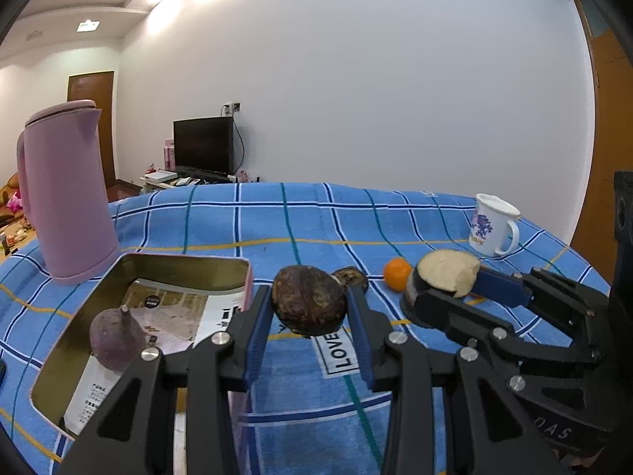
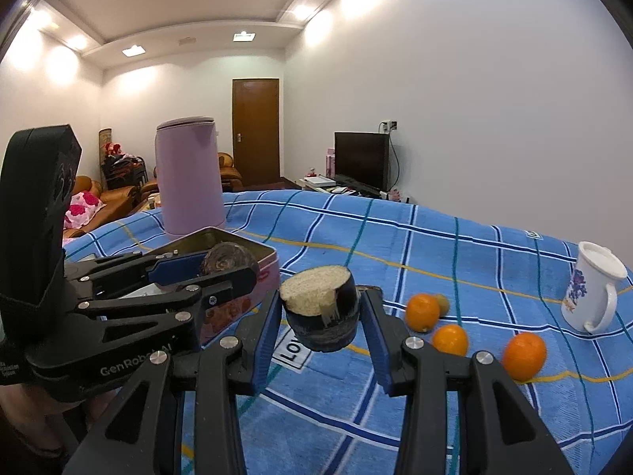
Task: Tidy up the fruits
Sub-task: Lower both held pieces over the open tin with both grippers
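Observation:
My left gripper (image 1: 309,308) is shut on a dark brown round fruit (image 1: 308,304) and holds it above the blue checked cloth, just right of the open metal tin (image 1: 190,267). A purple fruit (image 1: 116,336) lies inside the tin. My right gripper (image 2: 320,312) is shut on a cut dark-skinned fruit half with pale flesh (image 2: 322,308), held above the cloth; it also shows in the left wrist view (image 1: 445,275). Three oranges (image 2: 422,311) (image 2: 450,339) (image 2: 524,355) lie on the cloth to the right. One orange (image 1: 397,274) shows in the left view.
A tall pink kettle (image 1: 65,194) stands behind the tin. A white printed mug (image 2: 591,295) stands at the right of the table. Another dark fruit piece (image 1: 351,277) lies on the cloth behind the left gripper. A small greenish fruit (image 2: 443,303) sits by the oranges.

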### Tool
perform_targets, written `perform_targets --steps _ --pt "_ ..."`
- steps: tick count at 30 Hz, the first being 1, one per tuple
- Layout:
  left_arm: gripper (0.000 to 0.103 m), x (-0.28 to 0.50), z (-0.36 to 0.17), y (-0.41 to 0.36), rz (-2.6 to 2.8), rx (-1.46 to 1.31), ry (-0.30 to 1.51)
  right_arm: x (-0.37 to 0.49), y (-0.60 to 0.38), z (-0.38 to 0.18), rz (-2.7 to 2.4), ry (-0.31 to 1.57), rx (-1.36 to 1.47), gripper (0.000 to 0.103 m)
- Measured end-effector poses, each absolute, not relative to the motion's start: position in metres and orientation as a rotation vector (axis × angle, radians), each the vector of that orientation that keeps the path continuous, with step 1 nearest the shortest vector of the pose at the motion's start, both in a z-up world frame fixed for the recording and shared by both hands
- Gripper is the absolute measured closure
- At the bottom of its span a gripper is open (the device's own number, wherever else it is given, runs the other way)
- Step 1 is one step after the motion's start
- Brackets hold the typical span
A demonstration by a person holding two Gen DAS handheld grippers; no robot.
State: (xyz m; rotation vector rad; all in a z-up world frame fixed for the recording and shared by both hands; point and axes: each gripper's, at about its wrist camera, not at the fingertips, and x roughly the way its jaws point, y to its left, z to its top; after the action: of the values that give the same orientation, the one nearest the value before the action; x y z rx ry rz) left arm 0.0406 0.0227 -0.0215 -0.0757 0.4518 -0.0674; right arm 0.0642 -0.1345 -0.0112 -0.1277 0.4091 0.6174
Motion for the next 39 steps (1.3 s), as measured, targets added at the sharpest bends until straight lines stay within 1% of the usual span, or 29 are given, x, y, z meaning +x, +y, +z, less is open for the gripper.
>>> perform_targets --steps 15,27,39 --pt "0.063 0.034 -0.025 0.058 -0.015 -0.118 0.482 0.065 -0.1 -0.006 0.679 0.408 -0.167 0.06" --pt "0.063 0.021 -0.02 0.083 0.034 -0.131 0.462 0.064 -0.074 -0.005 0.724 0.411 -0.191 0.06" --pt "0.063 0.016 -0.021 0.118 0.112 -0.161 0.481 0.06 -0.043 -0.002 0.779 0.413 -0.204 0.06"
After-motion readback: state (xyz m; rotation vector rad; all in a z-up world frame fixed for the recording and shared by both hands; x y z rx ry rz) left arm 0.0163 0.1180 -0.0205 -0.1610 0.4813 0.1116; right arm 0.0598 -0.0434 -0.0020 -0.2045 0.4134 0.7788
